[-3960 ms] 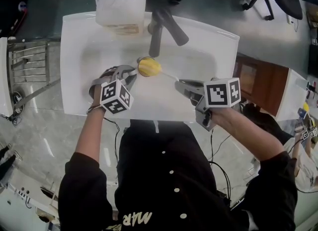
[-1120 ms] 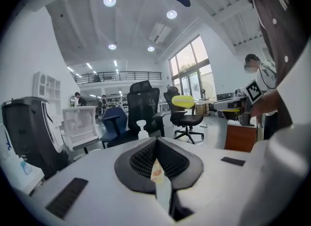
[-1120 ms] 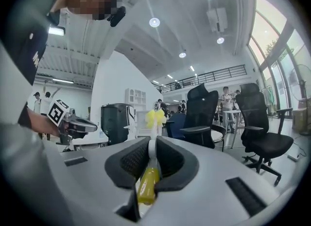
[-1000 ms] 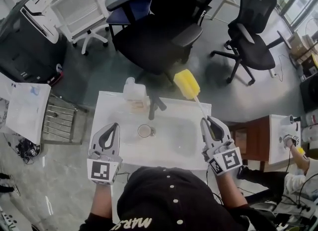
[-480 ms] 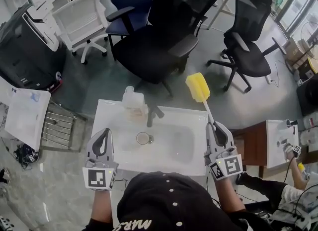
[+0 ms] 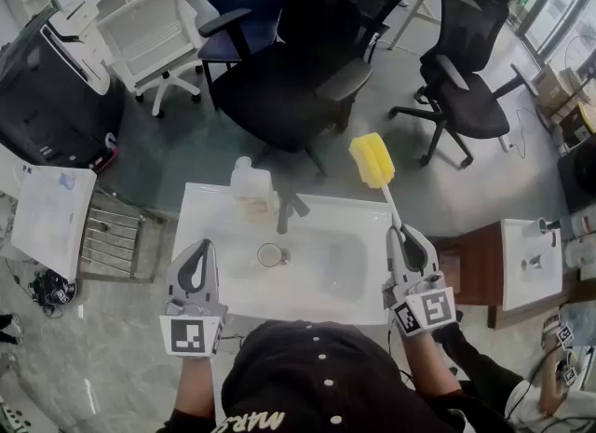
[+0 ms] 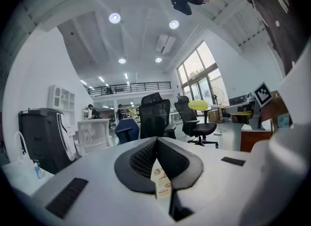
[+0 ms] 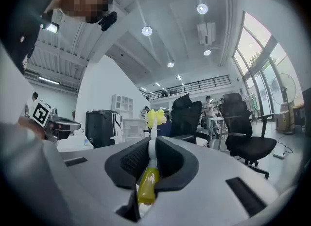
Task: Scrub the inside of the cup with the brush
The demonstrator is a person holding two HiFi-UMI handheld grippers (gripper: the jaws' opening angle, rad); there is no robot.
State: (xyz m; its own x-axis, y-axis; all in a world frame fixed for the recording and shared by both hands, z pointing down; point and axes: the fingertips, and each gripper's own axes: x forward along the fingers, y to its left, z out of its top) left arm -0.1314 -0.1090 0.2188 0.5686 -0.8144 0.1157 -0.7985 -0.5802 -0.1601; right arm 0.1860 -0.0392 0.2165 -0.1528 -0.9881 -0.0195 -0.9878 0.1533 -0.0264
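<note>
The cup (image 6: pixel 271 254) stands alone in the white sink (image 6: pixel 349 277), seen from above, below the tap. My left gripper (image 6: pixel 203 246) is level over the sink's near left rim, shut and holding nothing. My right gripper (image 6: pixel 403 230) is at the near right rim, shut on the brush's white handle (image 6: pixel 390 204). The yellow sponge head (image 6: pixel 372 159) sticks up and away past the sink's far edge. In the right gripper view the handle (image 8: pixel 151 154) runs between the jaws to the sponge head (image 8: pixel 155 117). The sponge head (image 7: pixel 198 105) also shows in the left gripper view.
A dark tap (image 6: pixel 291 206) and a clear plastic bottle (image 6: pixel 251 183) stand at the sink's back edge. Office chairs (image 6: pixel 312 54) (image 6: pixel 466 73) (image 6: pixel 154 31) stand beyond. A wire rack (image 6: pixel 112 231) and a black cabinet (image 6: pixel 47 77) are to the left.
Four seconds ago the left gripper held the cup with the brush head in it. Now the cup stands free in the sink. Over the last second both grippers rose slightly.
</note>
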